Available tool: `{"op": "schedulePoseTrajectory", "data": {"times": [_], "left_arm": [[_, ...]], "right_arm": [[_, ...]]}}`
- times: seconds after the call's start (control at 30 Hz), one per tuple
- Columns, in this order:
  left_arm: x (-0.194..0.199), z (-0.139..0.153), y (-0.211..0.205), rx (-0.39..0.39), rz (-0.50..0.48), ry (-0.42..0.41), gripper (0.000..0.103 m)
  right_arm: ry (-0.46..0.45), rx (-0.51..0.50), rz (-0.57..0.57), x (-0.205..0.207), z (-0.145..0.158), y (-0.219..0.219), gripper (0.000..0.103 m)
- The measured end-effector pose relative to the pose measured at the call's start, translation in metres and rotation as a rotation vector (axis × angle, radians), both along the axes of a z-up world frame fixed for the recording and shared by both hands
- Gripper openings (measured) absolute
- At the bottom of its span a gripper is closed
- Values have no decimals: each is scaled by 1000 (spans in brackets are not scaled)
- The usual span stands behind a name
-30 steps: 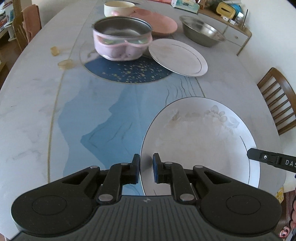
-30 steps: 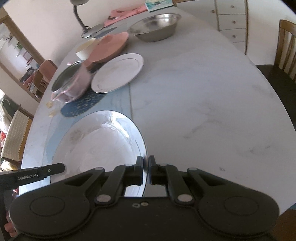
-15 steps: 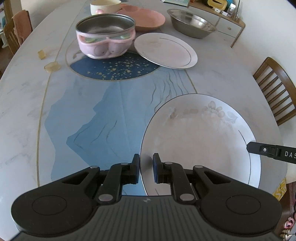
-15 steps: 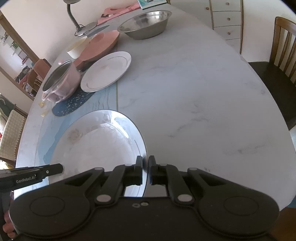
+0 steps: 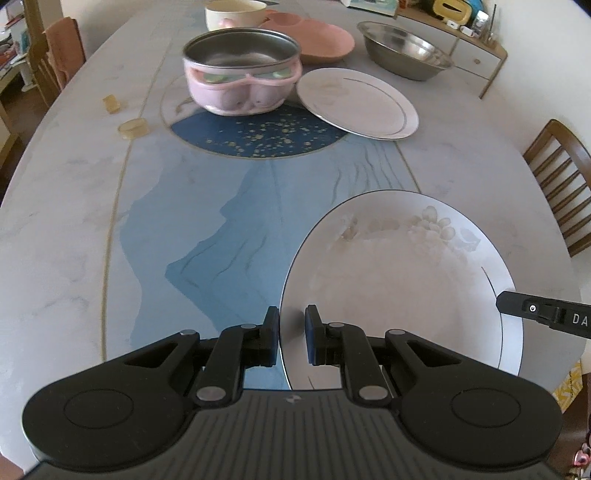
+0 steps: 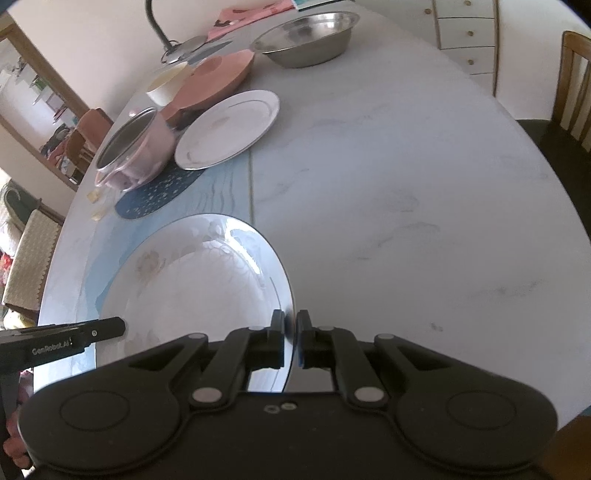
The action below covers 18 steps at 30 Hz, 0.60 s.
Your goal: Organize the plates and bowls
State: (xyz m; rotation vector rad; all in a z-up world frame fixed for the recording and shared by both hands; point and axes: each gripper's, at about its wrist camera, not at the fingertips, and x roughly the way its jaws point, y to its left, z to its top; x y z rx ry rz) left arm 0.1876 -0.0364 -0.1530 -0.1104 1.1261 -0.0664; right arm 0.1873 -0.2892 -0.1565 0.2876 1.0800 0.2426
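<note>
A large white floral plate [image 5: 402,280] is held over the near end of the table between both grippers. My left gripper [image 5: 291,338] straddles its left rim, jaws a little apart around the rim. My right gripper [image 6: 290,341] is shut on the plate's right rim [image 6: 207,291]. Farther off lie a smaller white plate [image 5: 356,103], a pink-sided metal bowl [image 5: 242,74], a pink plate [image 5: 314,37], a cream bowl [image 5: 234,13] and a steel bowl [image 5: 404,48].
The oval marble table [image 6: 388,177] has a blue inlay [image 5: 236,206]. Two small yellowish blocks [image 5: 133,127] lie at the left. Wooden chairs [image 5: 561,181] stand on the right side, a drawer cabinet [image 6: 465,37] beyond the far end.
Both grippers and the large plate have shifted slightly toward the far dishes after a small pull back. The grips on the rim look the same.
</note>
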Motion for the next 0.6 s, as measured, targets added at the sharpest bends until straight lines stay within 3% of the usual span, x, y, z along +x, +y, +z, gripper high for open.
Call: {"op": "schedulePoseTrajectory", "data": {"times": [0.1, 0.17, 0.2, 0.27, 0.47, 0.6], "left_arm": [[0, 0, 1, -2, 1, 3, 13], [0, -1, 1, -9, 13, 9, 13], [1, -1, 2, -15, 19, 15, 14], [2, -2, 6, -33, 34, 25, 14], [11, 3, 14, -44, 34, 48, 15], [21, 7, 19, -33, 69, 35, 39]], "right_arm": [[5, 0, -6, 2, 0, 1, 8], [26, 6, 1, 6, 0, -1, 13], [42, 2, 0, 8, -1, -2, 19], [57, 4, 8, 12, -1, -6, 20], [6, -33, 117, 36, 18, -16, 37], [-18, -53, 185, 67, 32, -25, 42]]}}
